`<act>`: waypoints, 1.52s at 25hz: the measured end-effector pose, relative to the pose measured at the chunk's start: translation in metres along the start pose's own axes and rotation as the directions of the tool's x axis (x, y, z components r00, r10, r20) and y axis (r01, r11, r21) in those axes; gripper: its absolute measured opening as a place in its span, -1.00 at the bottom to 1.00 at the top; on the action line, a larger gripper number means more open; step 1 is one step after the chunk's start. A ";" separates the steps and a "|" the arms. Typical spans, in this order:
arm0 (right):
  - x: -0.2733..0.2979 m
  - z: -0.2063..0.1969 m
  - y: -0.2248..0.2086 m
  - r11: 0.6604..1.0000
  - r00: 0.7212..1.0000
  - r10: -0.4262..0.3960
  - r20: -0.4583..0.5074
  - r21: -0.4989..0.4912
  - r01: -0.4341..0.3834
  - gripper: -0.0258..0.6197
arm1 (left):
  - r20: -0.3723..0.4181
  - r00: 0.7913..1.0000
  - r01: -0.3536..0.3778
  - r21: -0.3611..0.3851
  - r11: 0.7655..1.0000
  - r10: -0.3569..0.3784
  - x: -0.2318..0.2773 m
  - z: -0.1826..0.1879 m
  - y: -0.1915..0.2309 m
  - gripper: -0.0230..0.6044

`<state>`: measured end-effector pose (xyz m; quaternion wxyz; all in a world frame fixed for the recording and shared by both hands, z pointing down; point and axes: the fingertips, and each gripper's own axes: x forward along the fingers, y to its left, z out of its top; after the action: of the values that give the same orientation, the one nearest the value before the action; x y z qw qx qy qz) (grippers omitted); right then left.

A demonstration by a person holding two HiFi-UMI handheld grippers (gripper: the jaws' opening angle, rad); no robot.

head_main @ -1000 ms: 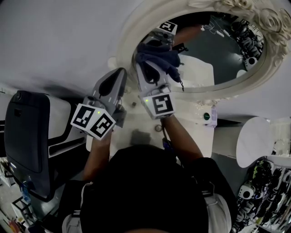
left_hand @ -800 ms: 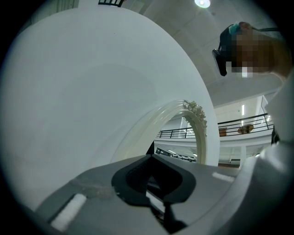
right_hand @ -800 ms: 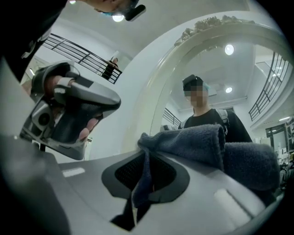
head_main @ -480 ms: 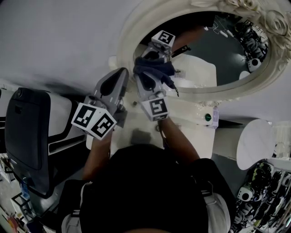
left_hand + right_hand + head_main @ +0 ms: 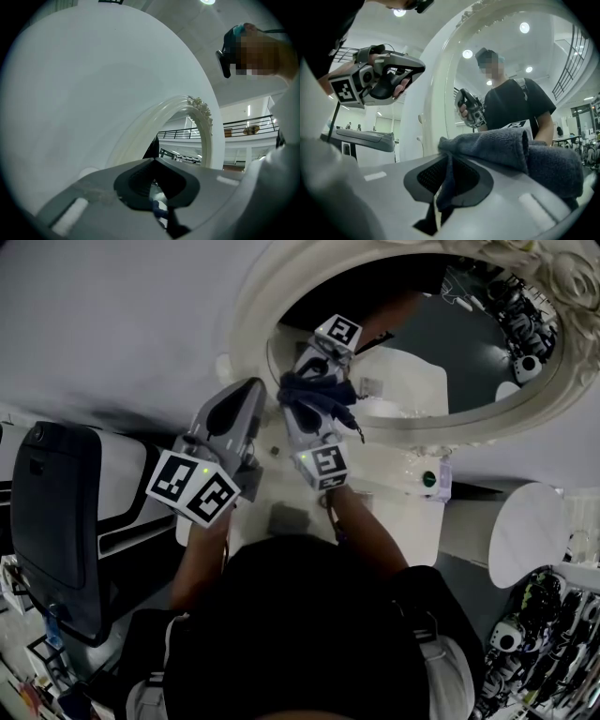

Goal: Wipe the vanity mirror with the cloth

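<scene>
The oval vanity mirror (image 5: 450,343) has an ornate cream frame (image 5: 251,324) and leans against a white wall. My right gripper (image 5: 306,392) is shut on a dark blue-grey cloth (image 5: 317,390), which it holds at the lower left of the glass; its reflection shows just above. In the right gripper view the cloth (image 5: 511,147) drapes over the right gripper (image 5: 449,161), with the frame (image 5: 440,93) straight ahead. My left gripper (image 5: 247,390) hovers just left of the frame, shut and holding nothing. The left gripper (image 5: 153,161) faces the white wall and the frame (image 5: 202,117).
A white vanity top (image 5: 394,474) lies under the mirror, with a small green-capped item (image 5: 427,480) on it. A black chair (image 5: 56,521) stands at the left. A round white seat (image 5: 525,531) is at the right.
My right gripper has brought the cloth closer to the glass at the mirror's lower left; its reflection now sits nearer to it. The left gripper has stayed in place.
</scene>
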<state>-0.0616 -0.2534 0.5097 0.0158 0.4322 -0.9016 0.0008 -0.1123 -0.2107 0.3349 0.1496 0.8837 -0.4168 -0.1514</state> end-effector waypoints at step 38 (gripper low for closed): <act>-0.123 -0.104 -0.124 0.987 0.982 -0.086 -0.168 0.123 0.107 -0.80 | -0.064 0.998 0.019 0.021 1.000 -0.018 0.046 -0.051 -0.062 -0.92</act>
<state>0.1153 -0.2334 0.6082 0.0607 0.4741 -0.8732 0.0949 -0.0217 -0.2020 0.3501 0.1518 0.8935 -0.4053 -0.1198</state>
